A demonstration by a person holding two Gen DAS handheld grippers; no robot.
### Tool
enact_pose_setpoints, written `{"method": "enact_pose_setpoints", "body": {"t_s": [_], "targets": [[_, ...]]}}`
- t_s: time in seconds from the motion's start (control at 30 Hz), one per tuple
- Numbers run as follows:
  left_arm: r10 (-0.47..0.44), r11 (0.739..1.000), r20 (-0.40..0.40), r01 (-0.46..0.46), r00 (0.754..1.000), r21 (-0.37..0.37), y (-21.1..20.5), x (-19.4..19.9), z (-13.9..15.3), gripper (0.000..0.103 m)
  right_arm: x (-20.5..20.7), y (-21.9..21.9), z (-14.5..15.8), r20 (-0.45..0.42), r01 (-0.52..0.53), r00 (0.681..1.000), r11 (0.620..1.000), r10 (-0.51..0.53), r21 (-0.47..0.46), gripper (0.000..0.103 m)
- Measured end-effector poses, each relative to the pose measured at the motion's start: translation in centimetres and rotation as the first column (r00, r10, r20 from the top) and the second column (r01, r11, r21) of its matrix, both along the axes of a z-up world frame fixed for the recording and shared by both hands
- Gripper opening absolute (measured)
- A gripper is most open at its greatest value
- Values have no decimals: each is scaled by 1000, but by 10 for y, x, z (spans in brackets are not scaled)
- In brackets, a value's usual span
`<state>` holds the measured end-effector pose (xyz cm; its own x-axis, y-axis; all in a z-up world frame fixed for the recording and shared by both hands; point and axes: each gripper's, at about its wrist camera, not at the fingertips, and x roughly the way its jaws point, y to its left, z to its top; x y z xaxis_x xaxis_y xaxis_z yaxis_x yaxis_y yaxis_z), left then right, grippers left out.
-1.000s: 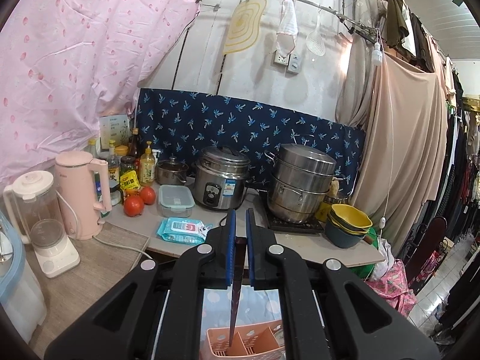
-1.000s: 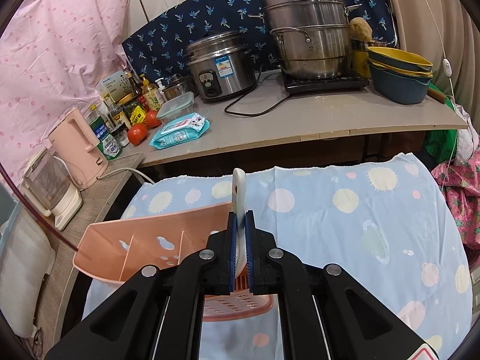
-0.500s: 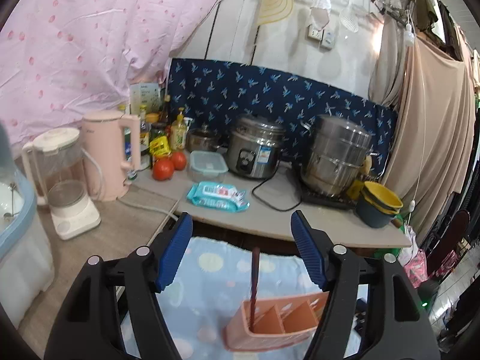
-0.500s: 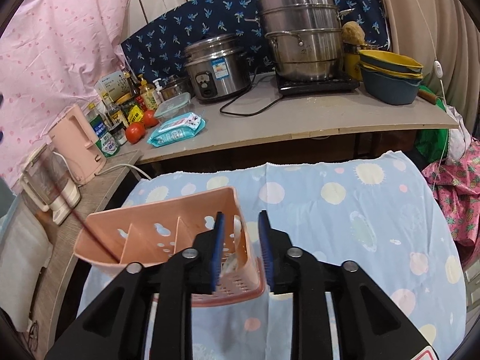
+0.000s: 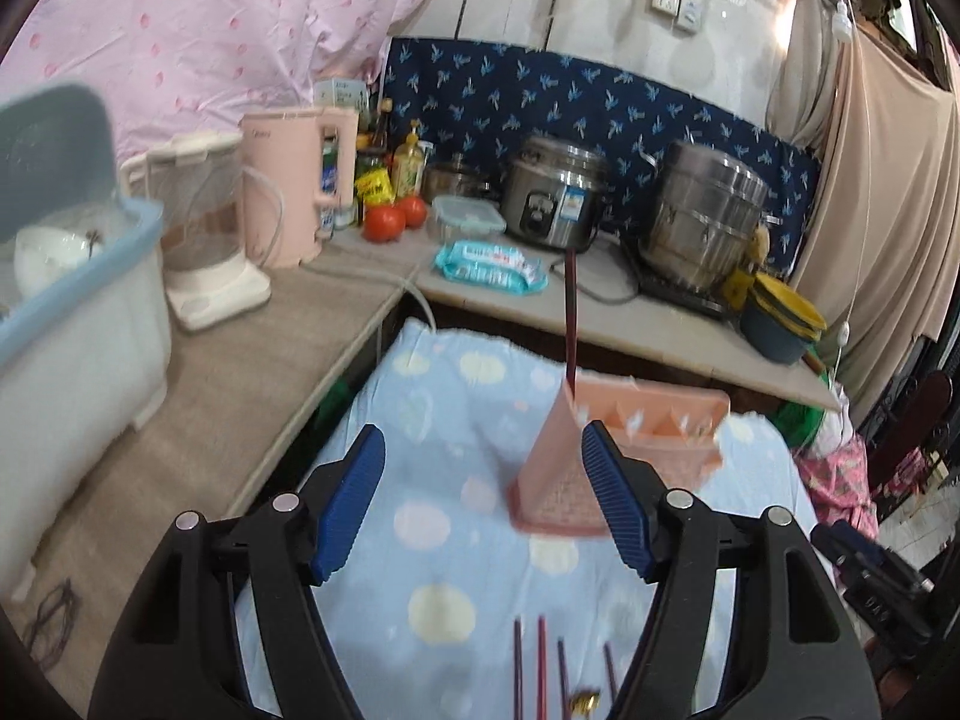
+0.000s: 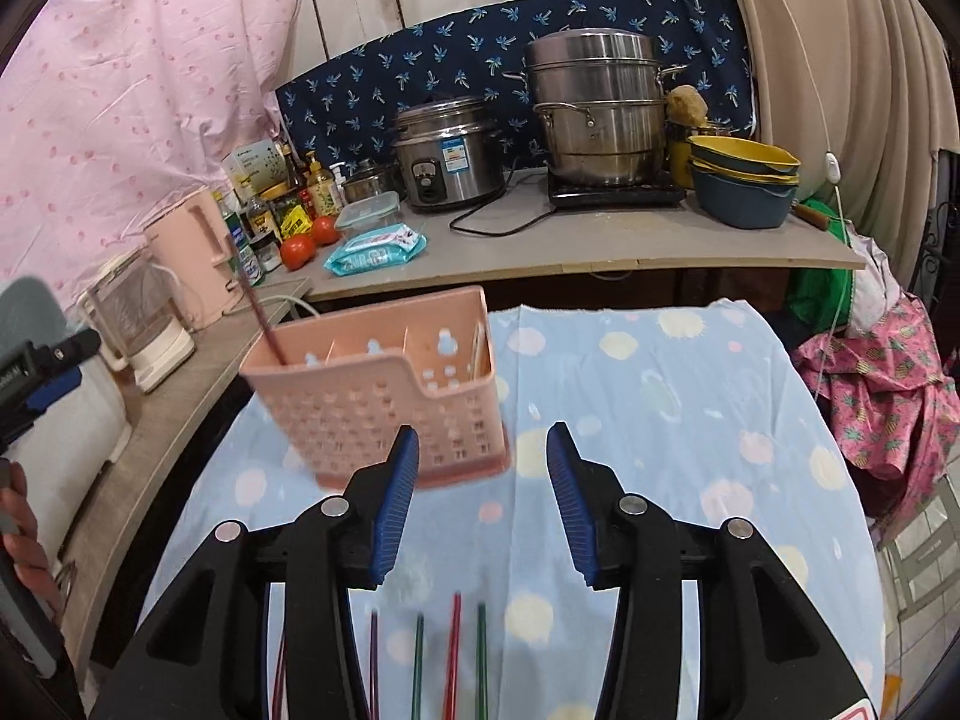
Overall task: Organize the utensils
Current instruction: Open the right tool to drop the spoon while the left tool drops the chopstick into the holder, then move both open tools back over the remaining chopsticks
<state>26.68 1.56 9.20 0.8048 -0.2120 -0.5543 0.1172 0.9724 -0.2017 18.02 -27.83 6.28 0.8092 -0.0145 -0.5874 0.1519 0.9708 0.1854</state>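
both grippers, left gripper (image 5: 483,501) and right gripper (image 6: 477,498), hang released; loose chopsticks (image 6: 450,654) at the table's near edge await the caddy (image 6: 384,384).

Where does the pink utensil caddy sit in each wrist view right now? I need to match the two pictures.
Left wrist view: the pink utensil caddy stands right of centre on the blue cloth, partly behind the right blue pad, a dark chopstick upright at its left end.
Right wrist view: the caddy is left of centre, above the left pad, the chopstick leaning at its left end.
Shared landmark: the steel rice cooker on the counter behind.
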Motion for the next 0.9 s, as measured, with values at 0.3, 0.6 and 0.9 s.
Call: {"method": "enact_pose_setpoints", "body": {"t_s": [0.3,0.6,0.9], "targets": [[-56,993,-159,72,986,98,-14,-66,-79,65,-79,17,-51,-116,13,993,999,-16,-34,44],[-109,980,-282,151,953,131,-25,-116,-137,65,-133,27,-110,-239,15,971,1000,-13,7,44],[-138,973,-348,193,927,129,-32,-149,-170,64,-151,42,-135,-267,1,964,1000,7,30,34]]}}
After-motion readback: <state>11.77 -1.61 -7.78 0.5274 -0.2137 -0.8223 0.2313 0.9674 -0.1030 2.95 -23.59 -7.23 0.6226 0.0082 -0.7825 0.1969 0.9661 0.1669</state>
